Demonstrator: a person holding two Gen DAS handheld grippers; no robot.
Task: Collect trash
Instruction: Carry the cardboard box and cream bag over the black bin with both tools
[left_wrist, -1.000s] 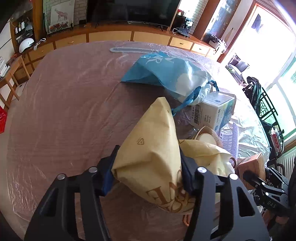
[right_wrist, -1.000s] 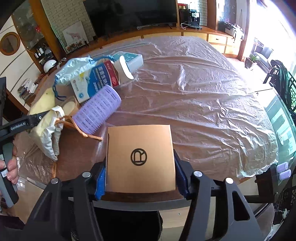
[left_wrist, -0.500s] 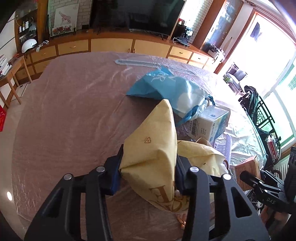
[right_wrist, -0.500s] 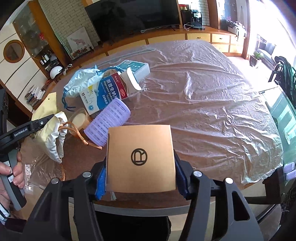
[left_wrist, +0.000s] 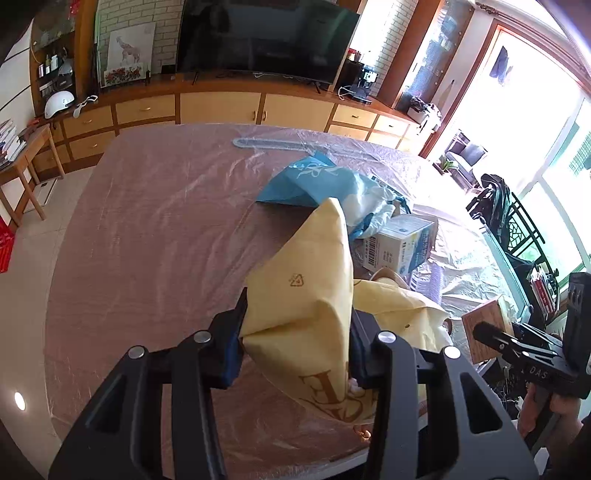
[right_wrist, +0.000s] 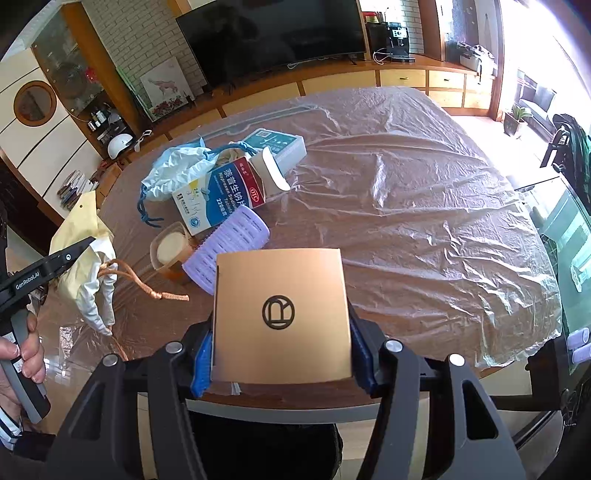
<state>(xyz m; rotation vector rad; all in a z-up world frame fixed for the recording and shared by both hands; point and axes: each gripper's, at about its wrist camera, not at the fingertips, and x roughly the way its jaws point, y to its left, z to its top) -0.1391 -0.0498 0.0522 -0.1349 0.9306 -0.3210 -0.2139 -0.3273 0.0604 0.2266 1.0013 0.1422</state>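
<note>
Status: both claws loaded. Your left claw (left_wrist: 295, 354) is clamped on the yellow paper bag (left_wrist: 310, 302), pads squeezing its creased middle; jaws have just been closing tighter on it, now narrow. Bag looks lifted off the desk (left_wrist: 147, 229), its orange cord (right_wrist: 147, 286) trailing onto the plastic sheet. Your right claw (right_wrist: 280, 354) grips the tan box (right_wrist: 282, 314) by its two sides, jaws partway open at box width, box held over the near desk edge.

Progress: early/mid, imo. Two pcs picked, none binned yet; no trash bin or sack visible in either view, so can't tell where these go.

Left on desk, all clustered near the near-left corner:
- blue-white plastic bag (right_wrist: 177, 166) w/ drawstring
- medicine carton (right_wrist: 221, 195), open flap, lying against the teal box (right_wrist: 277, 144)
- purple hair roller (right_wrist: 229, 247), just beside the carton
- small cup (right_wrist: 170, 251), touching the roller; contents unclear, maybe creamy residue

Rest of desk is just wrinkled sheet.

Next, I reckon: drop both items at the collection point, then come back for the cluster. Watch the cup, may spill.
</note>
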